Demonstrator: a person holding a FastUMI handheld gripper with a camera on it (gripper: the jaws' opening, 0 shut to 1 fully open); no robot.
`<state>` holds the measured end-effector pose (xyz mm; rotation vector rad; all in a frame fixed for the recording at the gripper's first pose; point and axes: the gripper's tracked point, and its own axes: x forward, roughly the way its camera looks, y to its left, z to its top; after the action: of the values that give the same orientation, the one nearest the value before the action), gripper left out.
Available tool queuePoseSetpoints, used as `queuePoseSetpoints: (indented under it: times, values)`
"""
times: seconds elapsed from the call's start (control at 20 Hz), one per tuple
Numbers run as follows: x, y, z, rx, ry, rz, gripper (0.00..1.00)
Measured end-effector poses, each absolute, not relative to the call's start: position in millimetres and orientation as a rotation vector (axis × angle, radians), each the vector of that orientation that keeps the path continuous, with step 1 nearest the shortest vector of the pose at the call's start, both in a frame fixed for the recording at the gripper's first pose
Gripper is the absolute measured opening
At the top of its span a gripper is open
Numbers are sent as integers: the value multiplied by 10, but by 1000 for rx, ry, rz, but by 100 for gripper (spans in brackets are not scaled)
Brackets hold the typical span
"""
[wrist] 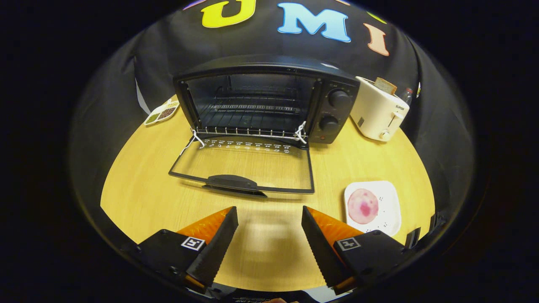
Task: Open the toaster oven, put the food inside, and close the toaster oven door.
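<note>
A black toaster oven [269,101] stands at the back of the wooden table [139,198]. Its glass door [248,166] lies folded down flat toward me, with the handle [231,182] at its near edge. The wire rack [248,110] inside is bare. A round pink slice of food [363,206] rests on a white square plate [387,205], to the right of the door and just beyond the right finger. My gripper [269,212] hovers over the table in front of the door, open, with nothing between its fingers.
A white pop-up toaster [379,111] with a slice of bread [385,85] in its slot stands right of the oven. A small divided dish of grains [162,112] sits at the oven's left. Bare wood lies between the door and my fingers.
</note>
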<state>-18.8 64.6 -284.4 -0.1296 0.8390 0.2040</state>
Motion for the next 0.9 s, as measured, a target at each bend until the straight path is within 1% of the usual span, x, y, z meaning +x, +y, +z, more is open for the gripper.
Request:
queuePoseSetpoints:
  times: [0.2, 0.35, 0.55, 0.9]
  values:
    - [-160, 112, -2593, -162, 812, 161, 97]
    - [-194, -293, -2531, -115, 841, 117, 97]
    - [-108, -819, -2628, -75, 886, 95, 97]
    - [247, -1722, -2918, -127, 984, 113, 97]
